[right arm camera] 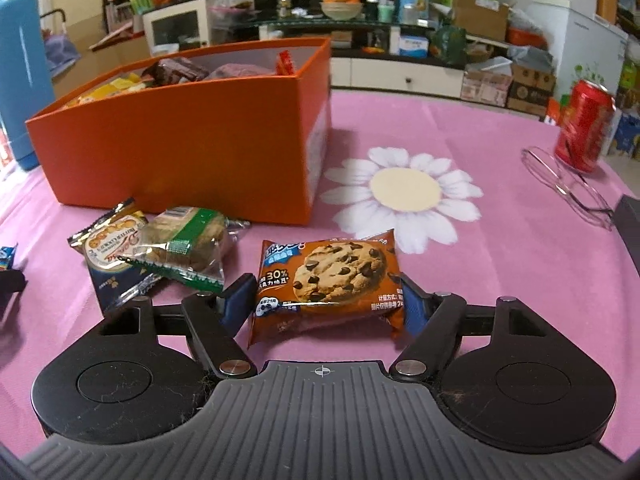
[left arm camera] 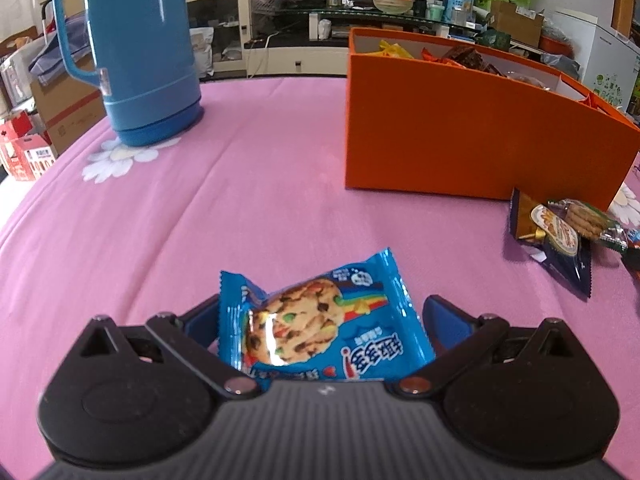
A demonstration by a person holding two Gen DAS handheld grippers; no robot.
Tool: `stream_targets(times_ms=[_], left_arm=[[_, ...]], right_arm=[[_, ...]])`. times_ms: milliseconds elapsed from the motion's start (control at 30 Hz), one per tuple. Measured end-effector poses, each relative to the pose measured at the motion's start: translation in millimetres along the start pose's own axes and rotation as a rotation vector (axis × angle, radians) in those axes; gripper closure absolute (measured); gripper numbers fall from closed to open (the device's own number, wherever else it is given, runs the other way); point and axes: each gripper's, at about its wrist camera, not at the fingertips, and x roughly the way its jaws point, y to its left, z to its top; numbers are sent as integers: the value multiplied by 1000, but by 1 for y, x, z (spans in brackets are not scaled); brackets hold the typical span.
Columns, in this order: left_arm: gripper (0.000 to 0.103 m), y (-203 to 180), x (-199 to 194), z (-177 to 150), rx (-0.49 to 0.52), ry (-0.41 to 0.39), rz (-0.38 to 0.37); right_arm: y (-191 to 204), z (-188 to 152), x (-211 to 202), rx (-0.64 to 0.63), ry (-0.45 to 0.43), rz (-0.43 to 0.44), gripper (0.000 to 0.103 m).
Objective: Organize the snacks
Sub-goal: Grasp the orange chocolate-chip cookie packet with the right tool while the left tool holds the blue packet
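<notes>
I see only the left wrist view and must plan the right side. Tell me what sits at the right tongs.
Observer: A brown cookie packet lies on the pink cloth between the right tongs; I cannot tell whether the pads press it.
Operator: Report what is to the right of the orange box.
Observer: A red can stands upright there, beyond a printed daisy.
Operator: Name anything near that can.
Observer: A pair of glasses lies just in front of it.
</notes>
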Motion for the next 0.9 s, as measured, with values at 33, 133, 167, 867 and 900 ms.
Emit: stream_targets(times_ms=[33,133,167,867,900], left_arm=[[1,0,-1,0,1,3,-1],[1,1,-5,-1,-5,16,0],[1,2,-9,-1,-10,13,3],[17,2,-14,-10,-113,-6,85],[30,2,-15,-9,-106,-9,70]], right_arm=[[-1,-2,-3,4,1,-3,37],[0,-6,-9,4,4,-8,37],[1,-7,-9,2,5,-8,37],[3,-4,-2,-16,-4,1,28],[3,-5,-4,-23,-9,3,42]])
